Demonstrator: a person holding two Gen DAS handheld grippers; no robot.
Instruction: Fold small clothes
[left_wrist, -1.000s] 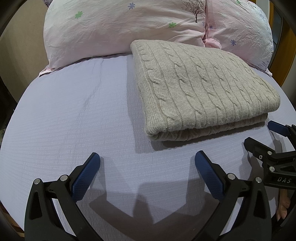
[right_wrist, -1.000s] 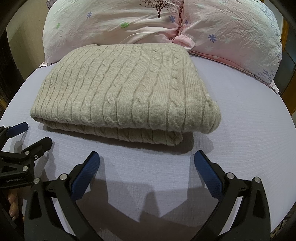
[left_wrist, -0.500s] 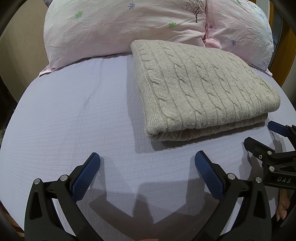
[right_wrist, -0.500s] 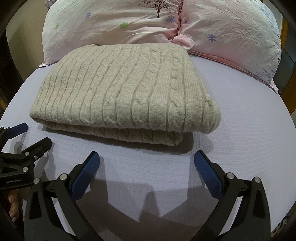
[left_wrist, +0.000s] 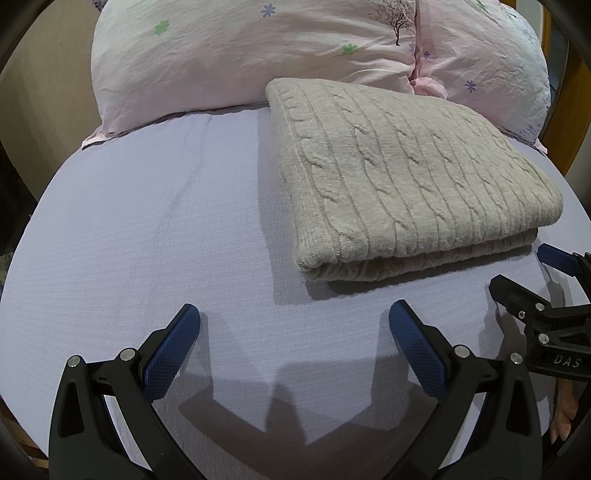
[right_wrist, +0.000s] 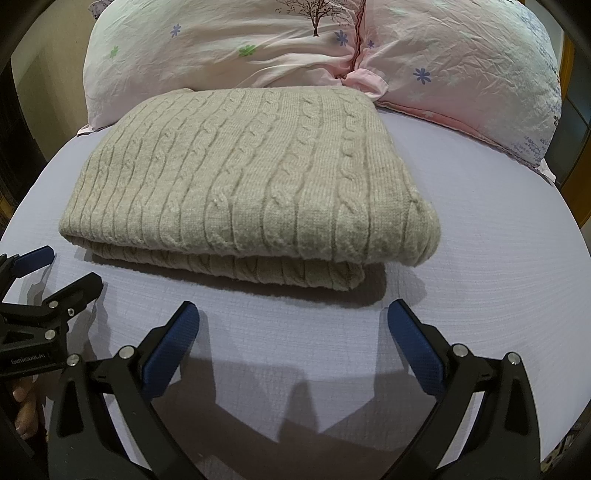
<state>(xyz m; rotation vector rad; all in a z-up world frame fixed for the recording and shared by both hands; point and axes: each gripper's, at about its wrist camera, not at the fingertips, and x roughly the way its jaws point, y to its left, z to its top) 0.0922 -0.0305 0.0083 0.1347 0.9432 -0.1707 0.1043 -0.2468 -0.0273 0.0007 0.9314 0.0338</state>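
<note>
A beige cable-knit sweater (left_wrist: 402, 173) lies folded into a neat rectangle on the lilac bed sheet (left_wrist: 147, 229); it also shows in the right wrist view (right_wrist: 251, 192). My left gripper (left_wrist: 293, 325) is open and empty, just above the sheet, in front of and to the left of the sweater's near left corner. My right gripper (right_wrist: 293, 325) is open and empty, in front of the sweater's near edge. Each gripper shows at the edge of the other's view: the right gripper (left_wrist: 532, 273) and the left gripper (right_wrist: 48, 273).
Two pink flowered pillows (left_wrist: 258, 55) lie against the head of the bed behind the sweater, also in the right wrist view (right_wrist: 461, 66). A wooden bed frame (left_wrist: 576, 92) shows at the right. Bare sheet (right_wrist: 498, 240) lies beside the sweater.
</note>
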